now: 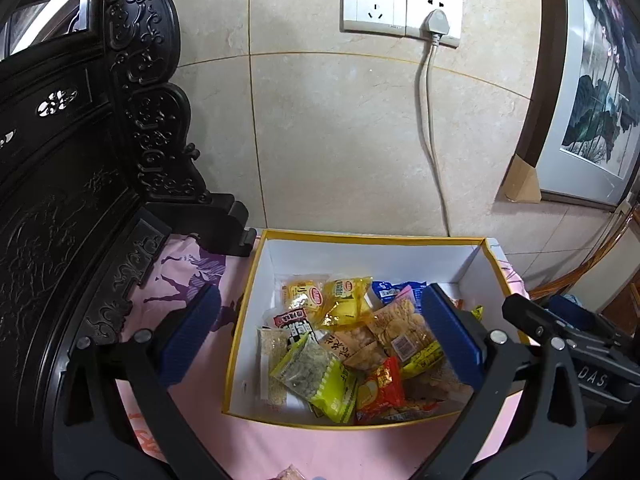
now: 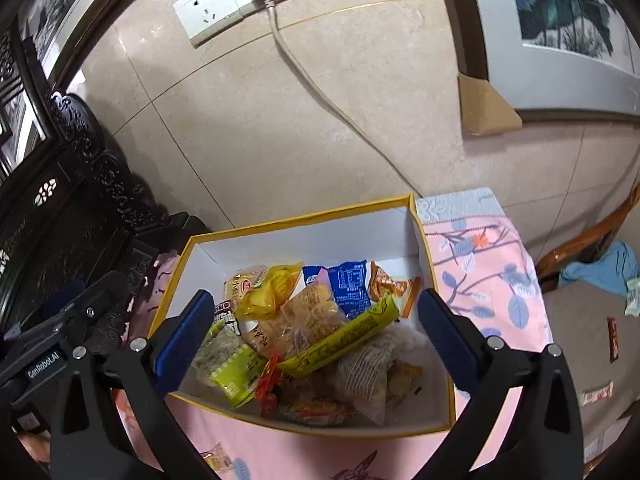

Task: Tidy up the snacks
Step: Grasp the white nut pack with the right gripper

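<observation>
Left wrist view: a tiled wall fills 12 o'clock, with a dark carved wooden screen at 9 o'clock and a framed painting at 3 o'clock. Below them a bench under a pink patterned cloth carries a yellow-rimmed white box at 6 o'clock, which holds the heap of snack packets. The left hand-held gripper hangs over the box with its blue pads spread wide and nothing between them; one pad is over the cloth at 8 o'clock, the other over the packets at 4 o'clock. In the right wrist view the right hand-held gripper is likewise wide and empty above the same box. A double wall socket with a plugged-in cable sits at 12 o'clock. One loose packet lies on the cloth at 7 o'clock.
</observation>
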